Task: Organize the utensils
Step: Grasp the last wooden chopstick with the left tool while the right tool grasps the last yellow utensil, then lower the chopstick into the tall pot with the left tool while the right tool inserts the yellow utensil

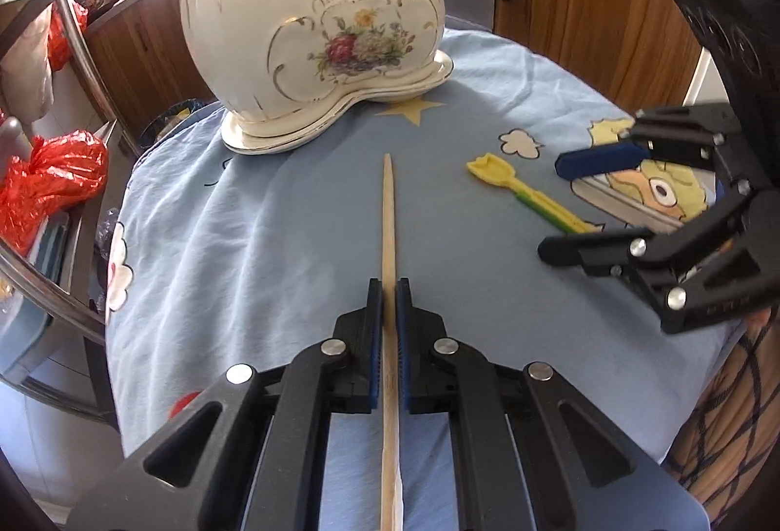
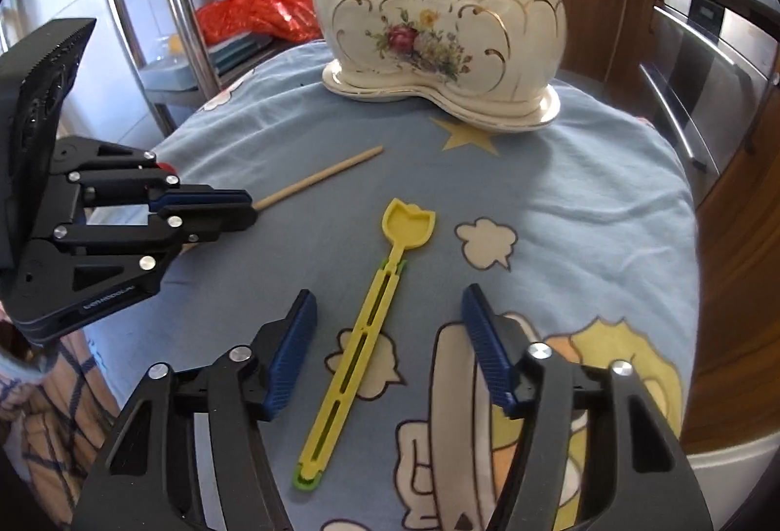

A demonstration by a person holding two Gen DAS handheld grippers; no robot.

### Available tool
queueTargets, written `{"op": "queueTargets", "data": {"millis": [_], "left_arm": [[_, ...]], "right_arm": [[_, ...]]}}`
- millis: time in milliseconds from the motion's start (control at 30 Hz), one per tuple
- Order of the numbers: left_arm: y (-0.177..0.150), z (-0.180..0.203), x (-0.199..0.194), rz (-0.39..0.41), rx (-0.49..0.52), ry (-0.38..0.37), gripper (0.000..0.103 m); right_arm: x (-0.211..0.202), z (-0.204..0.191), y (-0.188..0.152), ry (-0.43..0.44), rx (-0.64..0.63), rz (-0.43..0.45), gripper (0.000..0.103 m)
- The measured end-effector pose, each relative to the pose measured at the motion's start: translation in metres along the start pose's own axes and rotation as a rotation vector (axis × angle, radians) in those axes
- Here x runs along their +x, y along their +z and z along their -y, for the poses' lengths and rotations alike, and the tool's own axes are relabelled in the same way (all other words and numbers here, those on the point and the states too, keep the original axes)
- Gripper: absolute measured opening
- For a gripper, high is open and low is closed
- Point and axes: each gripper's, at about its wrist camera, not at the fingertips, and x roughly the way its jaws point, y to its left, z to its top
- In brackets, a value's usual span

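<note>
Both wrist views look low across the tablecloth (image 1: 292, 214) toward the shared ceramic holder (image 1: 312, 38), seemingly from neighbouring sides.

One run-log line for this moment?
left tongs: shut on wooden chopstick | right tongs: open over yellow plastic scoop

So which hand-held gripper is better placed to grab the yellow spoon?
Right. The right hand-held gripper is open with the yellow spoon lying between its fingers; the left hand-held gripper is shut on the chopstick.
</note>
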Motion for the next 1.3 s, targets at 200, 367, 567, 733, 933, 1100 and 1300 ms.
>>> {"op": "queueTargets", "data": {"millis": [200,367,567,733,933,1100,1300], "left_arm": [[0.013,-0.002,0.006,-0.093,0.079,-0.015,0.007],[0.024,-0.013,0.013,-0.164,0.111,-0.047,0.013],[0.036,-0.023,0.020,-0.256,0.150,-0.068,0.027],[0.047,-0.022,0.027,-0.336,0.194,-0.085,0.028],[0.053,-0.015,0.031,-0.382,0.240,-0.112,0.013],[0.054,-0.005,0.032,-0.362,0.264,-0.110,0.005],[0.038,-0.011,0.022,-0.285,0.177,-0.131,0.004]], "right_arm": [[0.005,0.002,0.014,0.016,-0.082,-0.127,0.036],[0.007,0.003,0.022,0.032,-0.157,-0.223,0.015],[0.014,0.006,0.036,0.024,-0.222,-0.363,0.015],[0.026,0.008,0.052,0.042,-0.211,-0.449,0.017],[0.035,0.008,0.063,0.044,-0.217,-0.482,0.019],[0.028,-0.003,0.049,0.035,-0.216,-0.429,0.012],[0.017,0.012,0.037,0.098,-0.114,-0.313,0.010]]}}
